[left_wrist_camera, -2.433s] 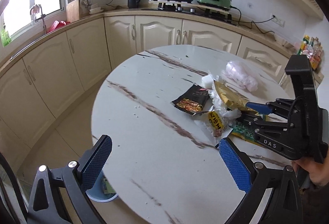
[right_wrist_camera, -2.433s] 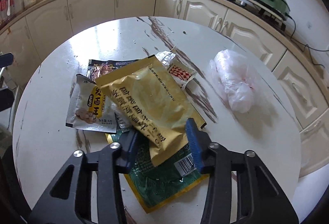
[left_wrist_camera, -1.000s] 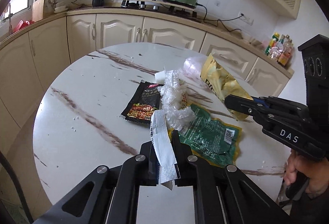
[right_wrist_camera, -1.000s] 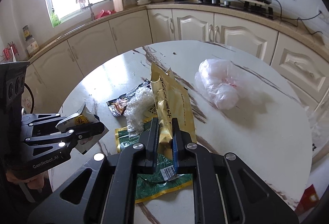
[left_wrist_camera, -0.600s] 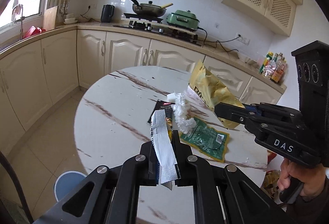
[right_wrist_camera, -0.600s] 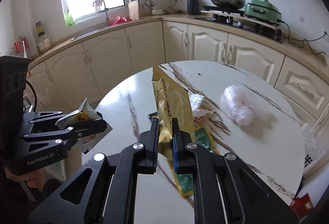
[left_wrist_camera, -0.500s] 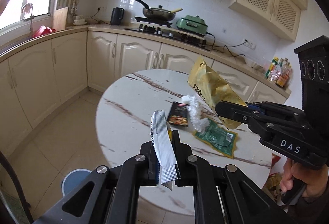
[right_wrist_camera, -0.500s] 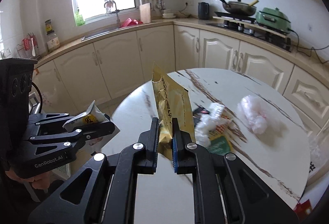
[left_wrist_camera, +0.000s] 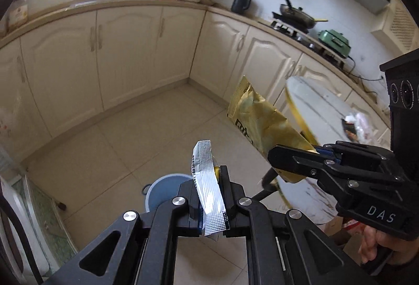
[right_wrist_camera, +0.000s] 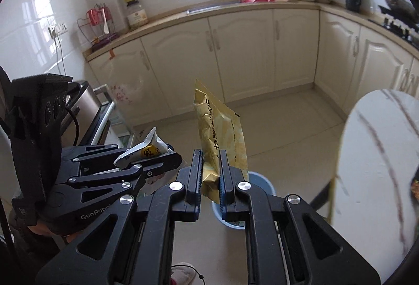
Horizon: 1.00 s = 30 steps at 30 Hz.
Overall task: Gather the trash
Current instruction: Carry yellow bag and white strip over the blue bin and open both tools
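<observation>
Left wrist: left tool clamped on silver sachet, right tool on yellow packet.

Both grippers angled down over the blue bin. Left gripper clamped on a silver sachet, above the bin's right rim. Right gripper pinched on a yellow packet, just right of the left one; hand on its grip.

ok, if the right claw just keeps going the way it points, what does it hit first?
Likely the blue bin on the floor: the right claw, shut on the yellow packet, aims down at it, with nothing visible between. Depth is hard to judge.
</observation>
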Each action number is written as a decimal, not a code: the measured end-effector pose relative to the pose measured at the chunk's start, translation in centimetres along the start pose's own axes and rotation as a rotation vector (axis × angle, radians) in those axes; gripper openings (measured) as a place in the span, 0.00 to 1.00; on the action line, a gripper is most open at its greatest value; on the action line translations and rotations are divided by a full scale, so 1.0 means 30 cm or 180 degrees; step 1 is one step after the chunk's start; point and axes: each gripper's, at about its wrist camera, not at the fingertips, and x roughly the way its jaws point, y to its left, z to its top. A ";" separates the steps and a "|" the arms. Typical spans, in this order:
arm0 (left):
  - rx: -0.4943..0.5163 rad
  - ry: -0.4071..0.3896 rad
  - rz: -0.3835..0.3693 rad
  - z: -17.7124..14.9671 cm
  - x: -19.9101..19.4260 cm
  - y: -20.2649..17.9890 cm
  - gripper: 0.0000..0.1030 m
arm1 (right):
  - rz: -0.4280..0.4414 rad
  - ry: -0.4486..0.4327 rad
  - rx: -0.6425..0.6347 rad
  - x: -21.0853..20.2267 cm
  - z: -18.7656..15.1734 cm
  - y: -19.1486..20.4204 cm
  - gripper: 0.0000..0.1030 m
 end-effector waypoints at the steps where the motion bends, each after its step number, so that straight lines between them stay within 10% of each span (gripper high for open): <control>1: -0.0071 0.0084 0.0019 -0.012 0.032 0.035 0.06 | 0.0034 0.0076 0.0026 0.059 -0.008 -0.005 0.11; 13: -0.0513 0.1118 -0.0013 -0.124 0.555 0.277 0.06 | -0.0026 0.1084 0.0679 0.755 -0.188 -0.310 0.11; 21: -0.0545 0.1370 0.0066 -0.075 0.771 0.376 0.08 | -0.0161 0.1157 0.0806 0.913 -0.216 -0.417 0.18; 24: -0.0626 0.1430 0.0119 -0.076 0.835 0.387 0.25 | -0.0261 0.1140 0.0807 0.896 -0.223 -0.450 0.30; 26: -0.0645 0.1455 0.0179 -0.072 0.853 0.400 0.55 | -0.0344 0.1117 0.0804 0.873 -0.219 -0.467 0.31; 30: -0.0741 0.1328 0.0210 -0.050 0.854 0.347 0.59 | -0.0488 0.1033 0.0719 0.820 -0.200 -0.463 0.45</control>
